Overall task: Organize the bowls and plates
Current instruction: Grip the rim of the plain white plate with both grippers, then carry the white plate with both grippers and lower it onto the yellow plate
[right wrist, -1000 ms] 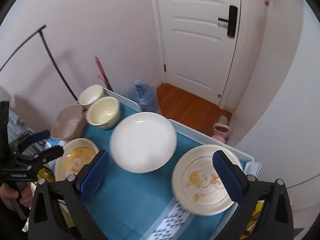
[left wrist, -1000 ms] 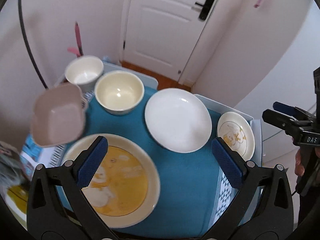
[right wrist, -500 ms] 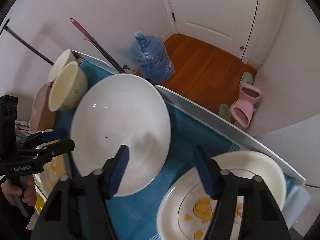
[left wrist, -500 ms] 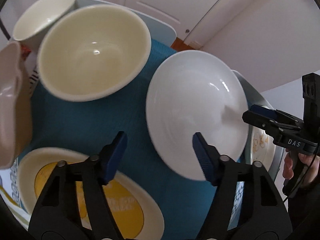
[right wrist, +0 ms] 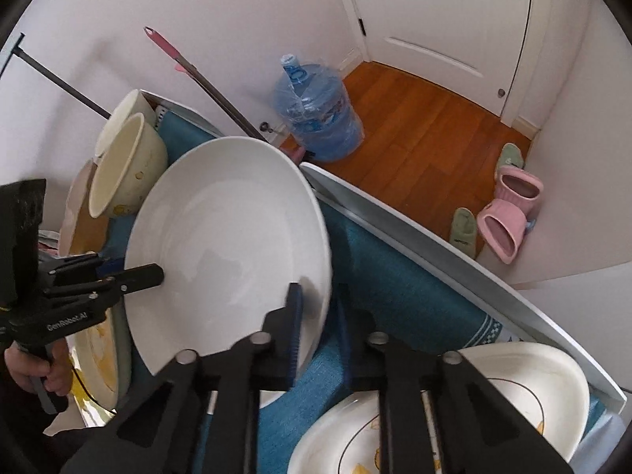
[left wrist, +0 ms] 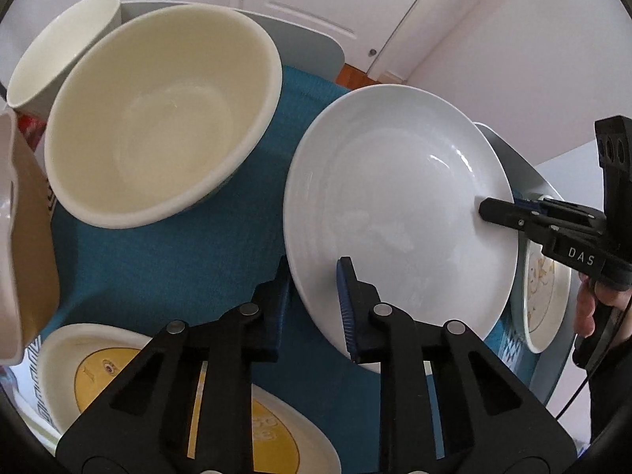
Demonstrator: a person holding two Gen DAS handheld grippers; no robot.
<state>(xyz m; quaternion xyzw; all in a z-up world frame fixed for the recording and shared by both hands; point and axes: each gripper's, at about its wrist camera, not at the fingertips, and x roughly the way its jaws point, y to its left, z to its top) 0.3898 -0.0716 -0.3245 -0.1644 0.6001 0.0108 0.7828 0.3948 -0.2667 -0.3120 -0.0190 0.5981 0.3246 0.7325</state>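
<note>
A plain white plate (left wrist: 399,213) sits on the blue cloth, held at two opposite rims. My left gripper (left wrist: 314,288) is shut on its near rim; my right gripper (left wrist: 499,209) is shut on its far rim. In the right wrist view the plate (right wrist: 229,237) fills the middle, my right gripper (right wrist: 316,316) clamps its edge and my left gripper (right wrist: 142,274) grips the other side. A cream bowl (left wrist: 158,110) and a white bowl (left wrist: 59,51) stand to the left. A yellow-patterned plate (left wrist: 118,375) lies near me.
A pink container (left wrist: 15,237) sits at the far left. A cream plate with a cartoon print (right wrist: 474,414) lies on the right of the table. The table's grey rim (right wrist: 434,237) runs beside a water jug (right wrist: 316,118) and slippers (right wrist: 509,213) on the floor.
Both grippers have moved in from above the table and closed on opposite rims of the white plate, which were open a second ago.
</note>
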